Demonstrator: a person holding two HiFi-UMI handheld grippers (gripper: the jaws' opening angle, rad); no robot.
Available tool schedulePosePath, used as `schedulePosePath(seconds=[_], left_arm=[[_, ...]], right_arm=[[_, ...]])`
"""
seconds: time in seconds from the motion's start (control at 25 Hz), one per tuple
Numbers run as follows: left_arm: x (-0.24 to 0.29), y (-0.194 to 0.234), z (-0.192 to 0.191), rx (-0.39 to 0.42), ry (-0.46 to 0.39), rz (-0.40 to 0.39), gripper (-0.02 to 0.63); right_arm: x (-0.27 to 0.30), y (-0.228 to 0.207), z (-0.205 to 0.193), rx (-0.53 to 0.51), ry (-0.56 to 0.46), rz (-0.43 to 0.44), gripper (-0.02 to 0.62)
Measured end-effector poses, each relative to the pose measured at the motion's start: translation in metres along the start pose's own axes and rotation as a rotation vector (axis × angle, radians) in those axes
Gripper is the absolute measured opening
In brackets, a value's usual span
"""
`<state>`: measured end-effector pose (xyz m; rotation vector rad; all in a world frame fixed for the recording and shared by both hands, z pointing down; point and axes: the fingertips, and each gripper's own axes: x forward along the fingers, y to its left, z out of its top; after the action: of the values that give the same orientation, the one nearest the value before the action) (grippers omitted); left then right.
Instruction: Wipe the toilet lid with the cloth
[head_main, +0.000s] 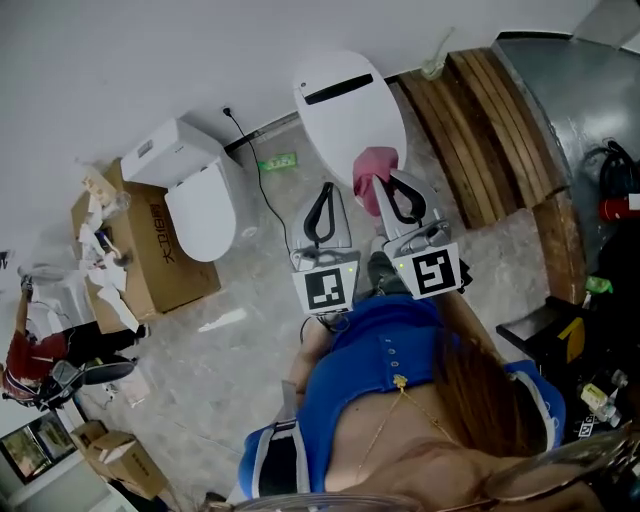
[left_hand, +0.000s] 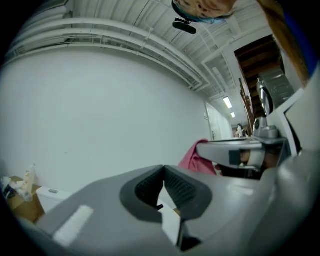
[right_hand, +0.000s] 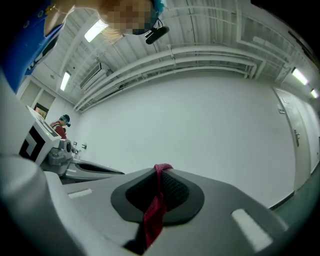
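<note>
At the near edge of the toilet lid (head_main: 348, 108), a smooth, glossy white oval with a dark slot near its far end, the right gripper (head_main: 392, 180) holds a crumpled pink cloth (head_main: 372, 166). Whether the cloth touches the lid cannot be told. The right gripper view shows that gripper's ribbed dark pads (right_hand: 175, 190) clamped on a thin fold of the cloth (right_hand: 156, 205), which runs down between them as a soft red-pink strip. Just beside it, the left gripper (head_main: 324, 190) points toward the same lid. Its jaws are closed tip to tip with nothing between them, as the left gripper view shows (left_hand: 163, 171). A second toilet (head_main: 203, 205), white and rounded, stands well apart to the left on the mottled grey floor (head_main: 250, 330), against an open cardboard box (head_main: 160, 265). Long wooden planks (head_main: 490, 130) lie by the lid's right edge.
</note>
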<state>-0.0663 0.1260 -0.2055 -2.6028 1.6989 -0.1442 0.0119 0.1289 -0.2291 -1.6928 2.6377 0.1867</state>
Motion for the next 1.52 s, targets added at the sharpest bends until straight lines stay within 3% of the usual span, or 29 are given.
schedulePosePath(seconds=[0.32, 0.68, 0.88, 1.28, 1.52], left_arm=[[0.026, 0.003, -0.003, -0.013, 0.019, 0.045, 0.003], [0.056, 0.041, -0.011, -0.003, 0.022, 0.099, 0.003], [0.101, 0.079, -0.022, -0.003, 0.035, 0.094, 0.003], [0.225, 0.161, -0.056, 0.028, 0.08, 0.005, 0.003], [0.274, 0.201, -0.096, 0.0, 0.127, 0.003, 0.003]], right_arm=[[0.029, -0.024, -0.01, -0.005, 0.015, 0.05, 0.014], [0.073, -0.023, -0.018, -0.041, 0.014, 0.116, 0.014], [0.119, -0.032, -0.031, -0.042, 0.02, 0.113, 0.014], [0.246, -0.061, -0.078, 0.029, 0.096, 0.073, 0.014], [0.307, -0.068, -0.127, -0.032, 0.222, 0.102, 0.014]])
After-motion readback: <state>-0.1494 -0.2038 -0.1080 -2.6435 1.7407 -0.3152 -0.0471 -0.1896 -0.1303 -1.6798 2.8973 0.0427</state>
